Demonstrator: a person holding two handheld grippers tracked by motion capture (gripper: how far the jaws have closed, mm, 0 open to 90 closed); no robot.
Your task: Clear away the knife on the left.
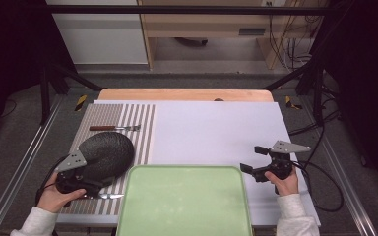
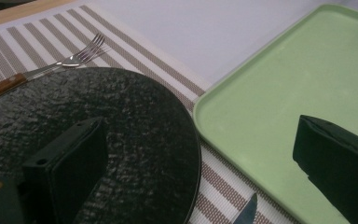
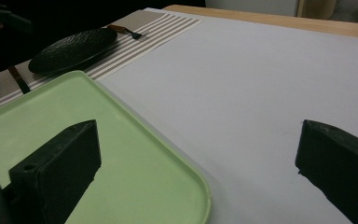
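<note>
Fingers [image 2: 65, 172] of your left gripper [image 1: 94, 183] gape unclenched over the black plate [image 1: 106, 153], so closing carelessly could knock the knife [image 1: 109, 195] on its near side.

I see wide free white desk [image 1: 216, 132] between my tongs; the green tray [image 1: 184, 201] blocks the front.

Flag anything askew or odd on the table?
Nothing spilled or damaged. Only quirk: the black plate sits skewed on the striped placemat, its rim next to the green tray. The fork lies across the stripes; the knife pokes out beside the left tool.
</note>
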